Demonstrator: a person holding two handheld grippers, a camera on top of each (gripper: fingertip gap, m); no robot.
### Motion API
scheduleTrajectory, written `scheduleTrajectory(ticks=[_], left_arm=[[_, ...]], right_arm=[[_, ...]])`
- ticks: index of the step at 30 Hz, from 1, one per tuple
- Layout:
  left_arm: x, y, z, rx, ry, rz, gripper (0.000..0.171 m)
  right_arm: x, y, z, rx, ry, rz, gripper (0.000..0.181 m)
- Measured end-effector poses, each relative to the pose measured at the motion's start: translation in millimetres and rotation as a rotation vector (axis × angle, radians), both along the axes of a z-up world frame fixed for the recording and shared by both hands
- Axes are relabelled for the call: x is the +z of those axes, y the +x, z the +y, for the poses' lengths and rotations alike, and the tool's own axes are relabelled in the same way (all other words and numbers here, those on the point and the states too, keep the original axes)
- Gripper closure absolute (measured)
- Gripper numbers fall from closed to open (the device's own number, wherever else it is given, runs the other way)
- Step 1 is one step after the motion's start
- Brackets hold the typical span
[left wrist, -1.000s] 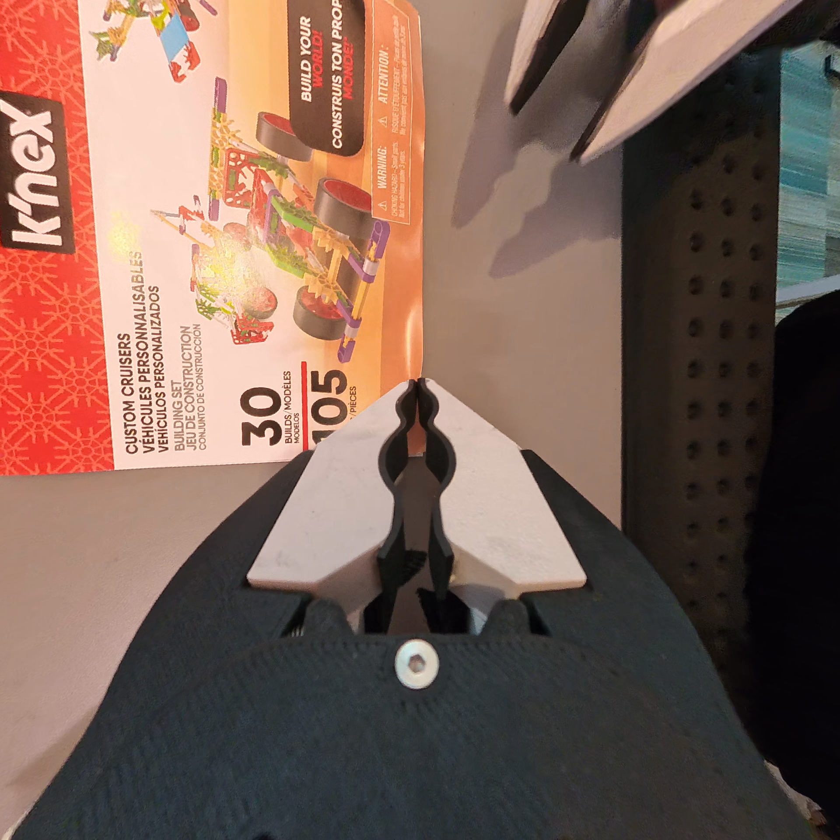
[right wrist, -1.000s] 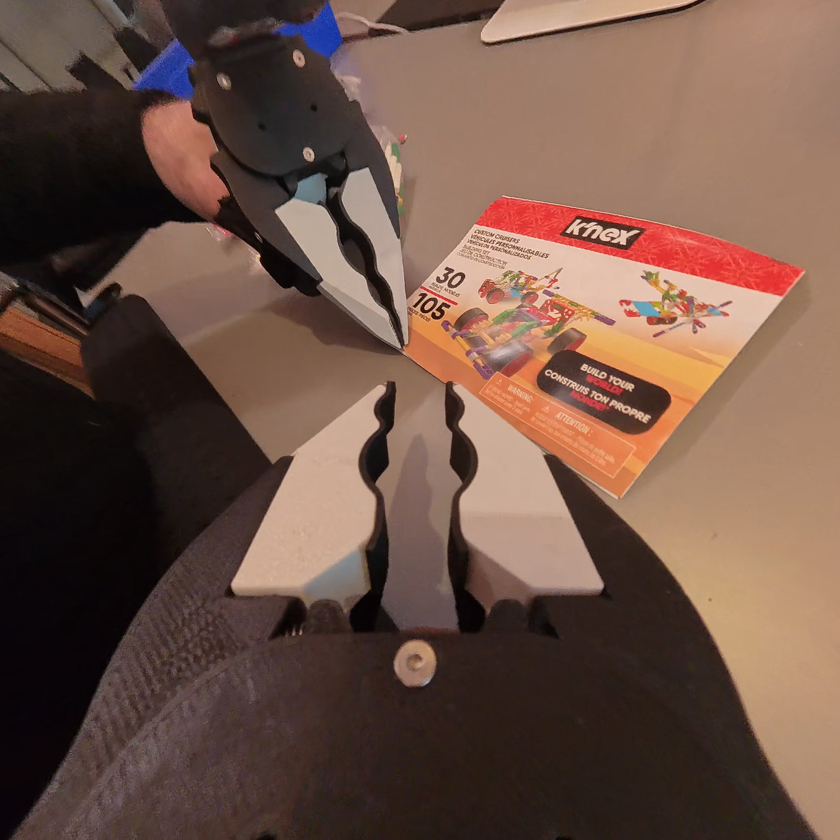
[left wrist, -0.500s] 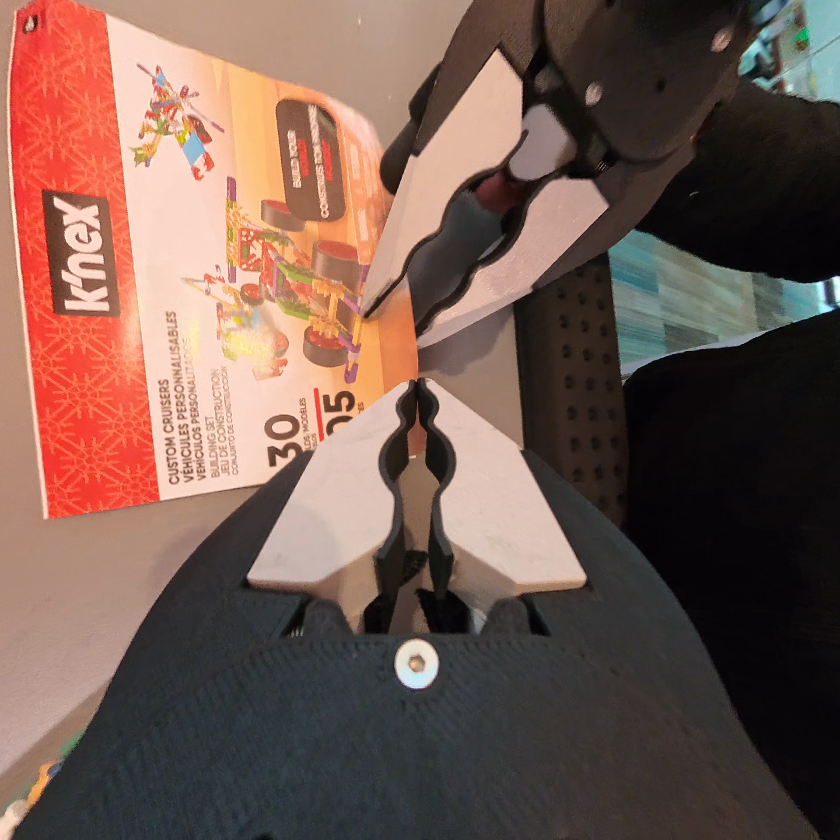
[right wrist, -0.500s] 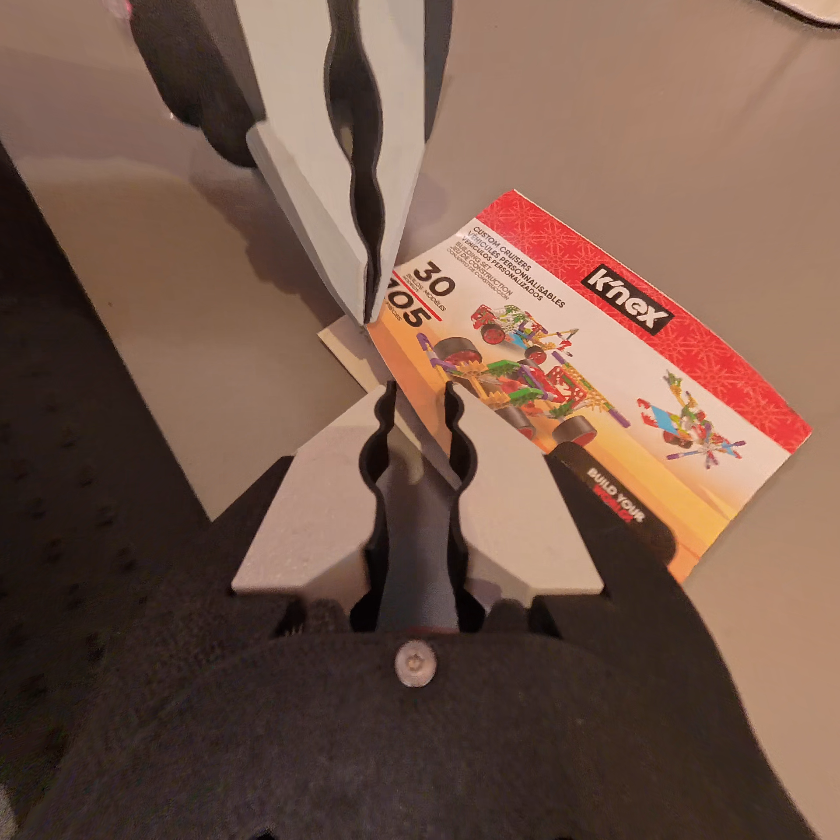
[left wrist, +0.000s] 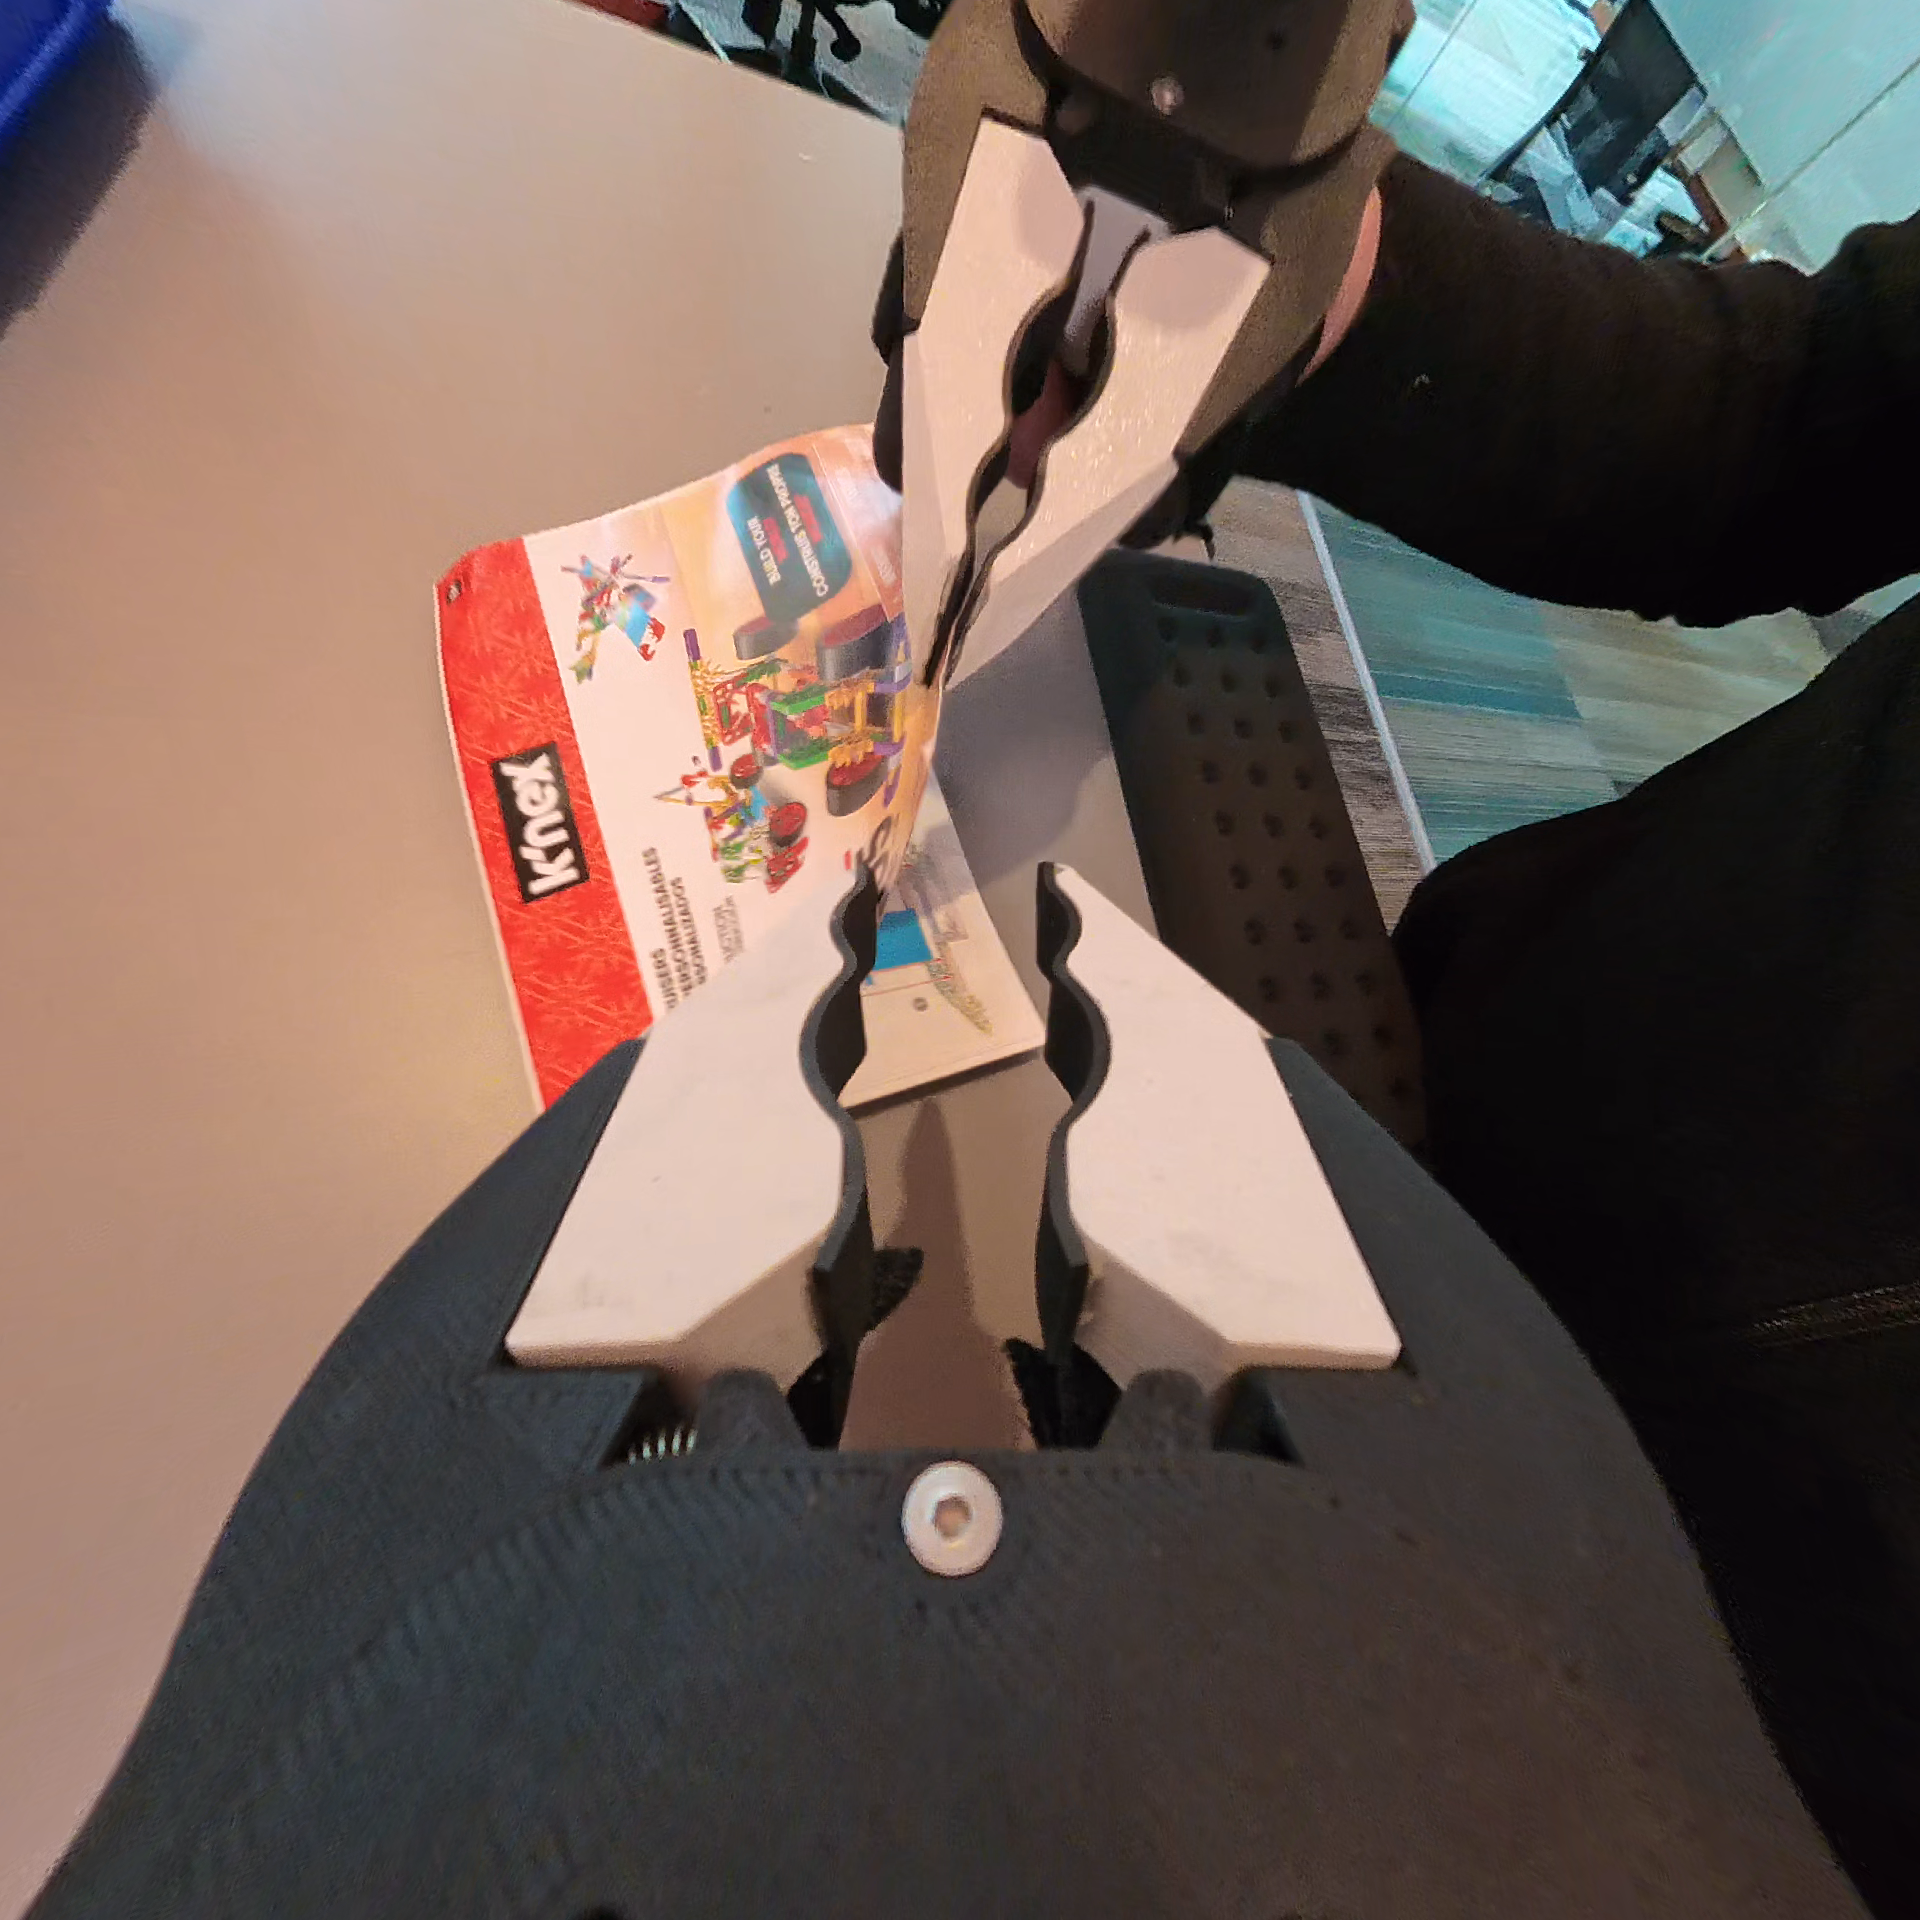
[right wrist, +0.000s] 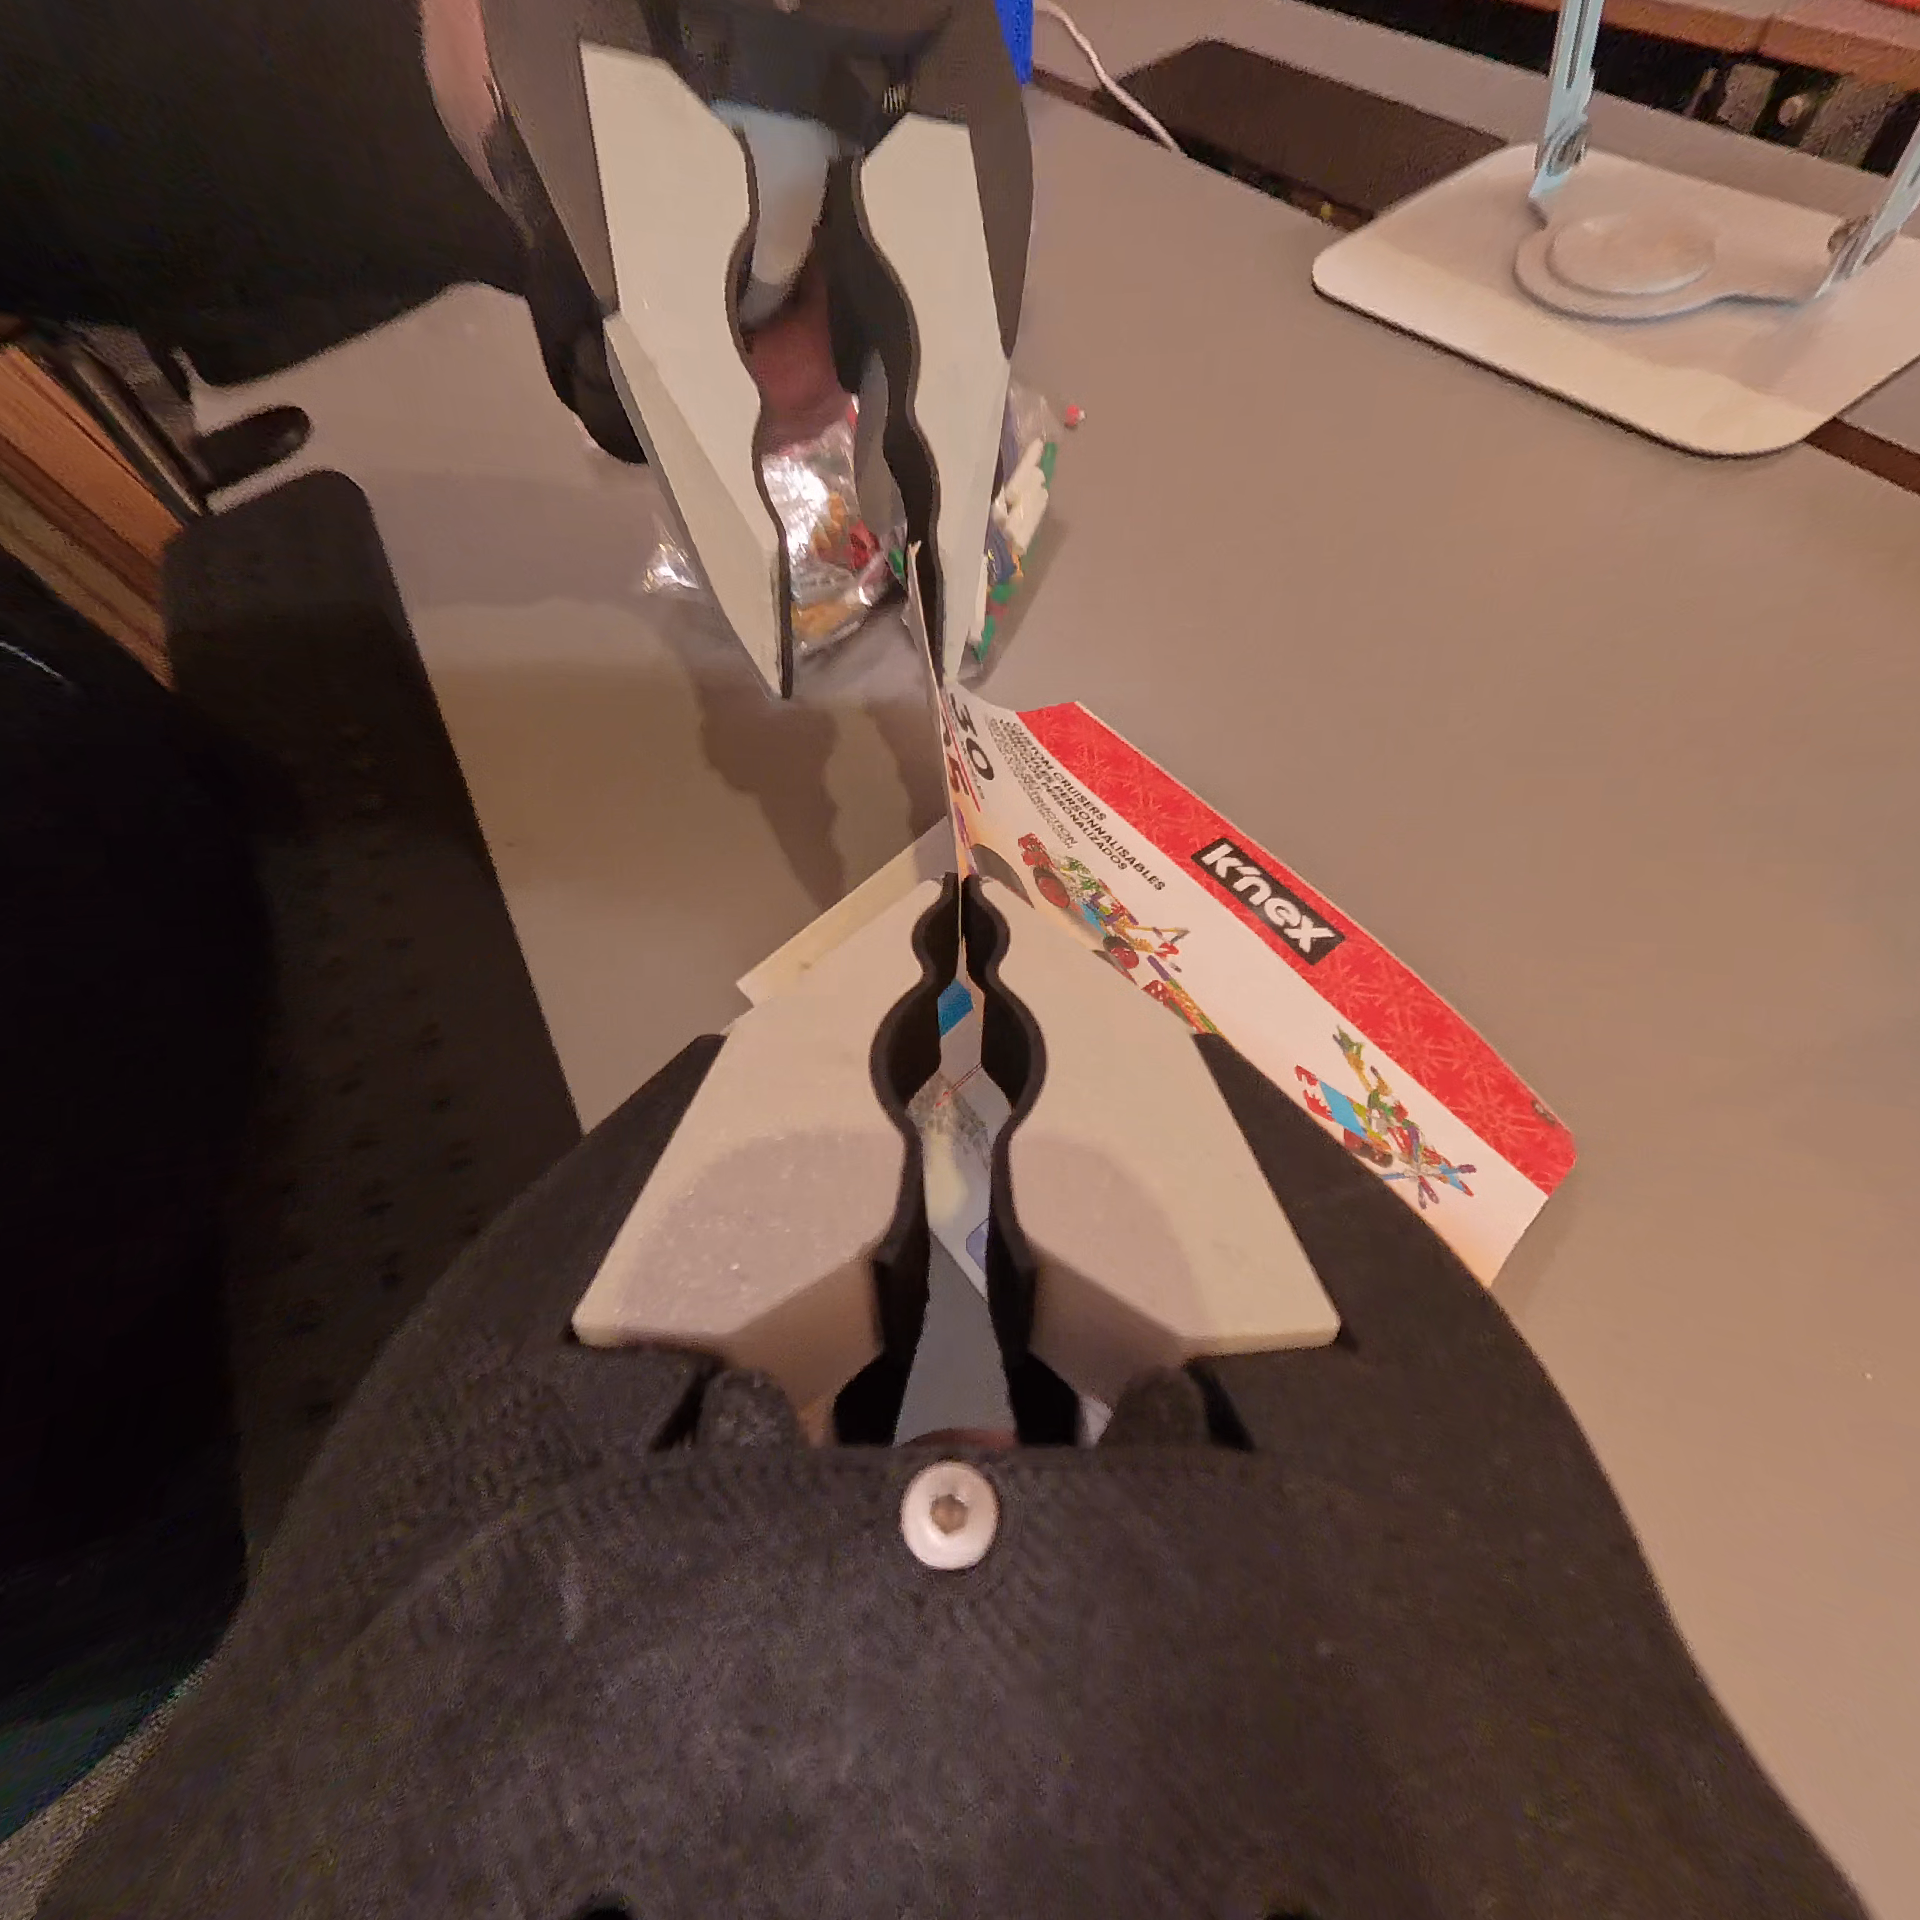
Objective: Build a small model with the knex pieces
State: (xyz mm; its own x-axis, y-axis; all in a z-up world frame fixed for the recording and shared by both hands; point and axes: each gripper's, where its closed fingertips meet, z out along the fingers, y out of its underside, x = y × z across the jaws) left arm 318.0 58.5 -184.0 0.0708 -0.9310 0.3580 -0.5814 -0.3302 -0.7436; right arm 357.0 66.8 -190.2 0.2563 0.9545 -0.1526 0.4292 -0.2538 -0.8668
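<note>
- Fingers of the right gripper (right wrist: 958, 883) are pinched on the cover sheet of the instruction booklet (right wrist: 1278, 935), lifting it off the inner pages.
- Left gripper (left wrist: 951, 878) stands parted and empty, its tips just beside the raised cover edge.
- Thin paper in a hard pinch could crease or tear if pulled sideways.
- Bag of small parts (right wrist: 831, 561) sits just beyond the left fingertips; a swing could knock it.
- Booklet lies near the table (right wrist: 1455, 644) edge and might slide.

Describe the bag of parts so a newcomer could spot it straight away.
Start at the grey table. Past the red and white booklet, behind the open left gripper, lies the bag. It alone is clear, crinkled plastic, full of small colourful pieces.
</note>
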Motion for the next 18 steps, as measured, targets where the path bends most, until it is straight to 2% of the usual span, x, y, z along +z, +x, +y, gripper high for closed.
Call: scheduleTrajectory(ticks=[7, 11, 14, 18], left_arm=[[11, 12, 5, 0.051, 0.076, -0.085, 0.171], [23, 17, 8, 0.097, 0.025, -0.140, 0.171], [29, 19, 7, 0.125, -0.025, -0.173, 0.171], [37, 23, 0, 0.133, -0.094, -0.226, 0.171]], right_arm=[[37, 11, 0, 0.061, -0.013, 0.106, 0.181], [49, 15, 12, -0.005, 0.010, 0.126, 0.181], [56, 15, 21, -0.079, 0.045, 0.125, 0.172], [68, 7, 16, -0.087, 0.095, 0.141, 0.168]])
